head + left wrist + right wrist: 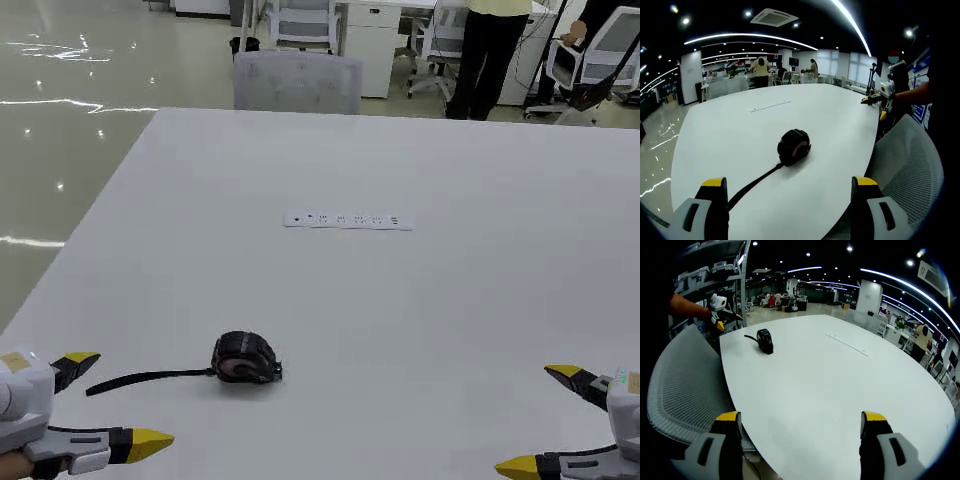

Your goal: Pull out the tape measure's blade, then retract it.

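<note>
Tape measure [245, 358] at rest on the white table [420, 300]; both grippers spread apart and holding nothing.

Head view: the black case lies near the table's near edge, left of centre, and its black strap [150, 379] trails toward the left gripper [120, 400], which is near it but not touching. The right gripper [535, 418] is well apart at the lower right. A white power strip [348, 220] lies further back at mid-table. Left gripper view: the case sits ahead between the yellow-tipped jaws, and the strap runs back toward the left jaw. Right gripper view: the jaws stand wide over bare table, with the case far off at upper left.
</note>
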